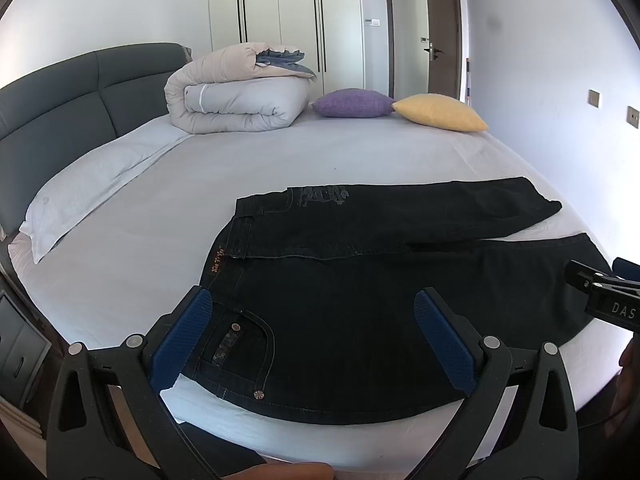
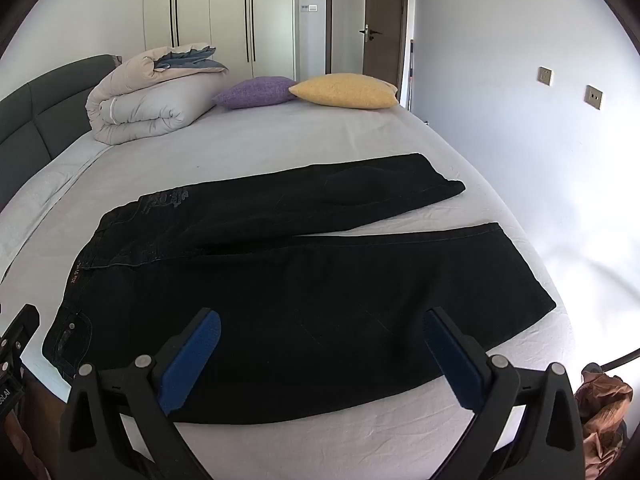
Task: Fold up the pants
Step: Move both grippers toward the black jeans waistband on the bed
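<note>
While the pants (image 1: pixel 400 280) lie flat on the bed (image 1: pixel 280 160), my left gripper (image 1: pixel 316 344) and right gripper (image 2: pixel 320 356) hover wide open, holding nothing.

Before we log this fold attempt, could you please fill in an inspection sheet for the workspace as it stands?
Surface: bed with a pale sheet, lightly creased.
Job's things: dark jeans lying flat and unfolded, legs spread apart, waistband toward the headboard side.
Clutter: rolled duvet, purple cushion, yellow cushion at the far edge; white pillow by the headboard.
Grippers: left gripper open above the jeans' waist pocket; right gripper open above the near leg; neither holding cloth.
Cables: nothing seen.
Surroundings: white wardrobe, open door, wall switches, brown fabric beside the bed.
</note>
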Available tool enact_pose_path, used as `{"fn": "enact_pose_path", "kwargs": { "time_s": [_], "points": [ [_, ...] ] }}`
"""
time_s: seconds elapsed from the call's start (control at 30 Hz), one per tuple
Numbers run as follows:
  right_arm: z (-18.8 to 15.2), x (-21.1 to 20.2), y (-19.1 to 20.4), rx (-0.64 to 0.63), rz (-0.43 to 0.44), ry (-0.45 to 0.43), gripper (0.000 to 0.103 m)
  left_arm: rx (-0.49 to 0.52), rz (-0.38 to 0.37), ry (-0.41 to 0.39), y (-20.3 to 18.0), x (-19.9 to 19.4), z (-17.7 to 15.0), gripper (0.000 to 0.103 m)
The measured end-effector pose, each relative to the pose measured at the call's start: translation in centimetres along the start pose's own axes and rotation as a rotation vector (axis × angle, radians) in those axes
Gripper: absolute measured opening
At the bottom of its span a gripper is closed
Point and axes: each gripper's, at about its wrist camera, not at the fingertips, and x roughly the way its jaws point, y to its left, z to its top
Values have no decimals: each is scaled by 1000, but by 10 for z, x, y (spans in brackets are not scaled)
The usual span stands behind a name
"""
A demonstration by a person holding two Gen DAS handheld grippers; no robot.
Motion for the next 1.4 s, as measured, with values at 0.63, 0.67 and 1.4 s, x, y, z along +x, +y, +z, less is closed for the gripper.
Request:
{"fn": "enact_pose_path", "kwargs": {
  "time_s": [0.63, 0.67, 1.4],
  "points": [
    [-10, 3, 11, -5, 1, 1, 103, -3, -2, 1, 0, 0, 0, 103],
    [-10, 3, 11, -4, 2, 1, 103, -3, -3, 1, 0, 0, 0, 103],
    [-10, 9, 11, -18, 15, 13, 103, 5, 0, 27, -2, 16, -7, 103]
  ]
}}
